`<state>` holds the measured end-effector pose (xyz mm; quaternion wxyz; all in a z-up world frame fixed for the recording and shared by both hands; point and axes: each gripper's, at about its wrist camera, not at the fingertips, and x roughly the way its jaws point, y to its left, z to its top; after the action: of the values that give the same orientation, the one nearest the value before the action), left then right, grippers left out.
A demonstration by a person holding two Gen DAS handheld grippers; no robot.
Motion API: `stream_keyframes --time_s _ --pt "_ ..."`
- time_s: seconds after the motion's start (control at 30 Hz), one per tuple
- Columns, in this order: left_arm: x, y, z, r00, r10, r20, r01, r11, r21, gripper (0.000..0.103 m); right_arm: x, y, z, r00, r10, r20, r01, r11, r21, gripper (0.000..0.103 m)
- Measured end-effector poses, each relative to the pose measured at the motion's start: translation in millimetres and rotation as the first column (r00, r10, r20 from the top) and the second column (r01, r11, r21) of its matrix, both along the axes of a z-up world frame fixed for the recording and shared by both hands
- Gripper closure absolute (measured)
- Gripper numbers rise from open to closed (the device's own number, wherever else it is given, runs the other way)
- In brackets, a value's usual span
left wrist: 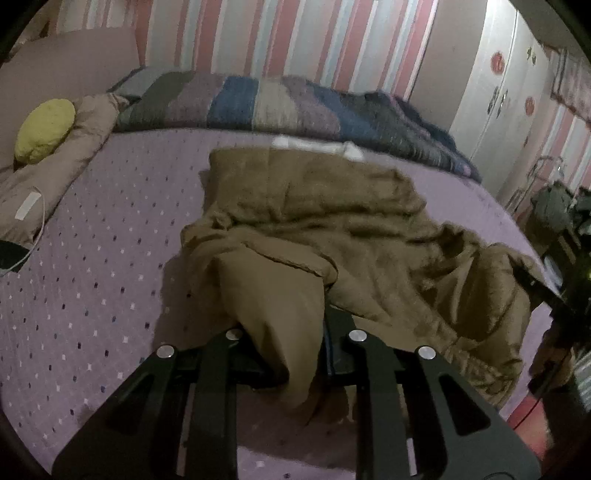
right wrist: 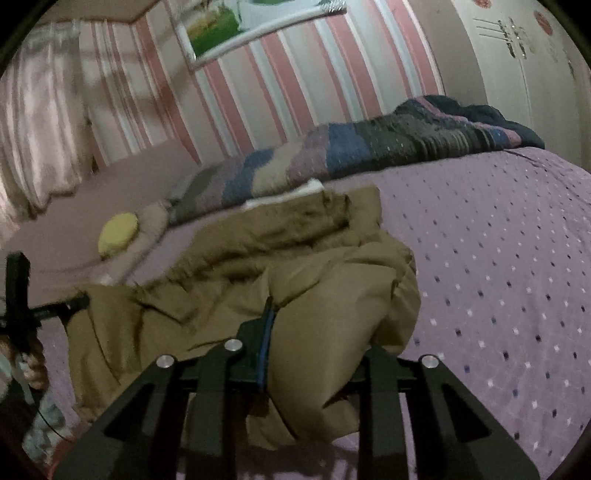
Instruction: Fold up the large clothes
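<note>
Left gripper (left wrist: 291, 328) pinching brown garment (left wrist: 332, 221) edge, right gripper (right wrist: 306, 332) clamping other edge, both lifting off purple bedspread (left wrist: 92, 258).

This was a bedroom in a home. A wide bed (left wrist: 92, 280) filled most of both views, covered by a lilac spread dotted with small light and dark diamonds. A striped knitted blanket (left wrist: 280, 99) in blue, grey and mauve lay bunched along the bed's far edge, and a beige pillow (left wrist: 48, 184) with a round yellow cushion (left wrist: 46, 131) on it sat at the far left corner. The wall (left wrist: 332, 40) behind carried pink, white and grey striped paper. A white wardrobe (left wrist: 506, 92) with round red stickers stood at the right, a framed picture (right wrist: 236, 26) hung on the wall, and a pale pink curtain (right wrist: 40, 110) hung at the left.
</note>
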<state>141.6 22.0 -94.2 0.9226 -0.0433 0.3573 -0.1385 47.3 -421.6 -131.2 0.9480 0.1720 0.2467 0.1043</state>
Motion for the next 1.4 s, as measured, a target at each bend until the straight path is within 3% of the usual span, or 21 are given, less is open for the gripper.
stream_keyframes --time_s 0.33,0.5,0.63,0.73,0.87,1.07,1.17,1.27,1.4 --pt "-67.4 22.4 53.0 0.996 0.011 0.092 0.002 0.990 -0.144 0.086 -52.9 -2.3 47.3 0.992 -0.002 0.130 -0.007 0.998 0.069 0.083" --pt "-107.5 33.2 86.6 0.982 0.021 0.187 0.010 0.986 -0.168 0.086 -88.2 -6.0 80.7 0.974 -0.015 0.226 -0.003 0.997 0.078 0.084" --pt "-116.2 44.5 112.5 0.969 0.066 0.238 -0.021 0.982 -0.187 0.086 -95.3 -4.6 106.3 0.960 -0.021 0.281 0.008 0.999 0.047 0.084" --pt "-99.8 59.1 117.6 0.966 0.121 0.230 -0.079 0.980 -0.183 0.086 -80.0 -12.1 109.2 0.961 -0.058 0.269 0.048 0.998 0.044 0.084" --pt "-52.9 74.3 116.2 0.972 0.196 0.130 -0.165 0.962 -0.216 0.086 -33.7 -29.7 109.1 0.974 -0.112 0.194 0.090 0.988 0.122 0.084" --pt "9.6 54.1 145.5 0.971 0.199 0.133 -0.183 0.976 -0.121 0.086 33.6 -30.0 136.3 0.974 -0.140 0.176 0.122 0.986 0.113 0.084" --pt "45.6 46.1 156.8 0.960 0.213 0.182 -0.207 0.977 -0.053 0.085 67.6 -27.8 156.9 0.970 -0.155 0.189 0.146 0.987 0.062 0.084" --pt "84.2 46.5 152.4 0.959 0.237 0.155 -0.236 0.971 -0.026 0.084 116.8 -26.6 162.3 0.976 -0.157 0.151 0.155 0.988 0.029 0.084" --pt "145.1 41.6 129.6 0.963 0.250 0.099 -0.254 0.967 0.028 0.084 180.6 -21.5 142.7 0.986 -0.148 0.074 0.151 0.988 -0.040 0.084"
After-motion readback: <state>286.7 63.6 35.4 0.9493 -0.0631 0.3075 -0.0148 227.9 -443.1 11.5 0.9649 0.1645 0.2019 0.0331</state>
